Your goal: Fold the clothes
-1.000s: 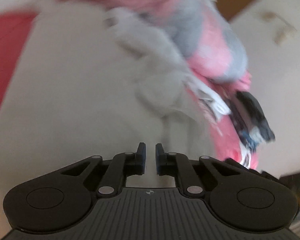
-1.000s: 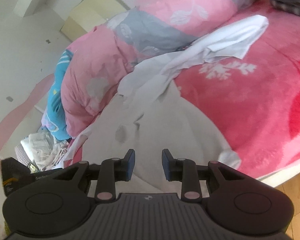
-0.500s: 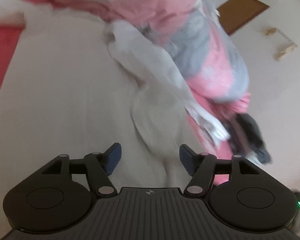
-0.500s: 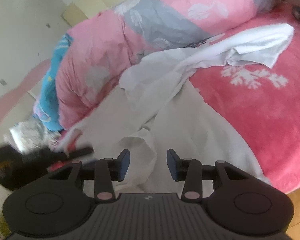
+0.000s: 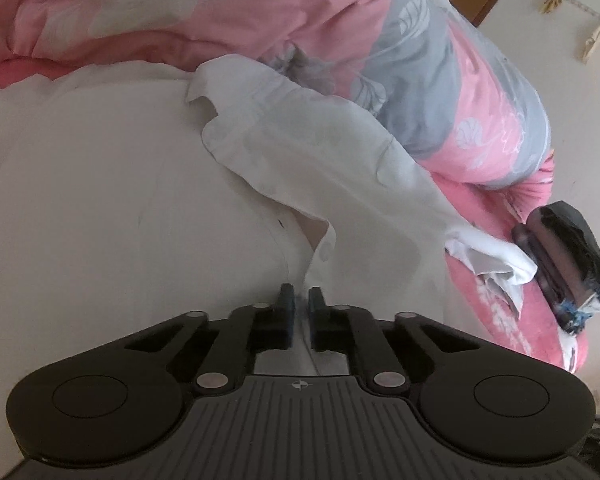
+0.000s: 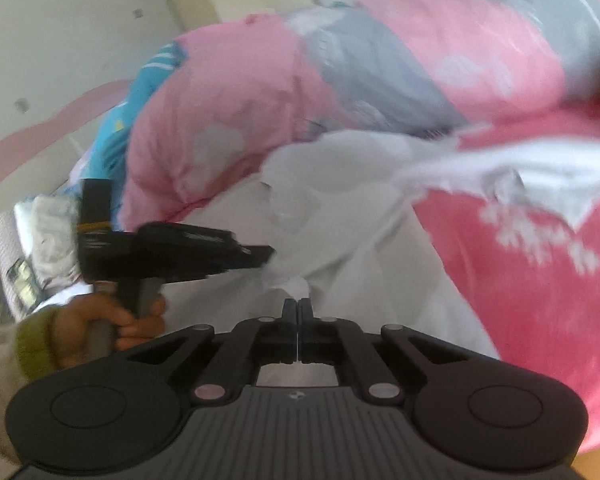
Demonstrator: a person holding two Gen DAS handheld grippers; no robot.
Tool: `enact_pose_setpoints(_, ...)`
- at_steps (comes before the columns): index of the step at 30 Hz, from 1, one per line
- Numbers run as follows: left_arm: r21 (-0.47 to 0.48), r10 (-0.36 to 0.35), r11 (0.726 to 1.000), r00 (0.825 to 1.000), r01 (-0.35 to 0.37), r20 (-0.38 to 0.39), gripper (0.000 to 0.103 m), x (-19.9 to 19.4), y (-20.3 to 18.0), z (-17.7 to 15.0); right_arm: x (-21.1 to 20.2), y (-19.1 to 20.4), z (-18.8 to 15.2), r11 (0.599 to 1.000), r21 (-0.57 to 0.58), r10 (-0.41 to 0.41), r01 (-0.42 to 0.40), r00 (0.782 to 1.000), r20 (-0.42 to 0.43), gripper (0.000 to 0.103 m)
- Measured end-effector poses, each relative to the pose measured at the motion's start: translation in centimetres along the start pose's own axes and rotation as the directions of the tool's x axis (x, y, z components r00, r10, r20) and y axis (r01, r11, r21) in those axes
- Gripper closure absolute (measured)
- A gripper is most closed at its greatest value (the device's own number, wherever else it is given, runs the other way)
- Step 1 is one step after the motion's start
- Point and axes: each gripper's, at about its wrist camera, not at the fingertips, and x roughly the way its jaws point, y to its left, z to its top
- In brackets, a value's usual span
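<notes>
Barely started imo: both grippers, left (image 5: 299, 306) & right (image 6: 298, 320), fingers pinching the white shirt (image 5: 340, 168), still crumpled on the bed (image 6: 540, 280), no folds yet.

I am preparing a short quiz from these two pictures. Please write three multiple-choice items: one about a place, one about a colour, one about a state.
1. Where does the white shirt lie?
A. on the floor
B. on the bed, beside the pink and grey quilt
C. on a chair

2. What colour is the blanket under the shirt?
A. green
B. black
C. pink with white marks

3. How is the left tool?
A. shut on shirt cloth
B. wide open
C. holding a cup

Answers: 1 B, the shirt spreads over the bed against the quilt. 2 C, the right view shows pink with white marks. 3 A, white cloth runs between its nearly closed fingers.
</notes>
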Motion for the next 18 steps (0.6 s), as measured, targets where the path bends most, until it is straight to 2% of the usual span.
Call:
enact_pose_setpoints(2,0.003,-0.001,1.0,1.0,0.001,0.008,0.1,-0.1,0.3,0.2,-0.2,1.5,0.7,0.994,-0.109,0.008,-0.009,1.0,-0.012,0.103)
enact_pose_setpoints(5,0.012,0.019,1.0,0.999,-0.02,0.036,0.1,0.0,0.7,0.8,0.8,4.3,1.0,0.956,-0.291,0.022,-0.043,0.997,-0.074,0.103)
enact_pose_setpoints(10,-0.007,0.049,0.999,0.997,-0.048,0.054,0.1,-0.1,1.9,1.6,5.2,7.9,-0.8,0.86,-0.498,0.006,-0.109,0.979,-0.205,0.103)
enact_pose_setpoints(12,-0.013,0.052,0.999,0.997,-0.052,0.054,0.1,-0.4,2.3,1.7,6.8,8.6,-1.6,0.845,-0.516,0.001,-0.139,0.966,-0.259,0.103)
enact_pose_setpoints(16,0.006,0.04,0.999,0.998,-0.04,0.057,0.097,-1.6,2.1,1.0,6.8,8.0,-1.6,0.882,-0.453,0.013,-0.129,0.968,-0.251,0.099)
enact_pose_setpoints(18,0.019,0.026,0.999,0.998,-0.027,0.064,0.096,-2.4,1.7,0.6,6.6,7.6,-1.6,0.902,-0.415,0.019,-0.121,0.971,-0.24,0.084)
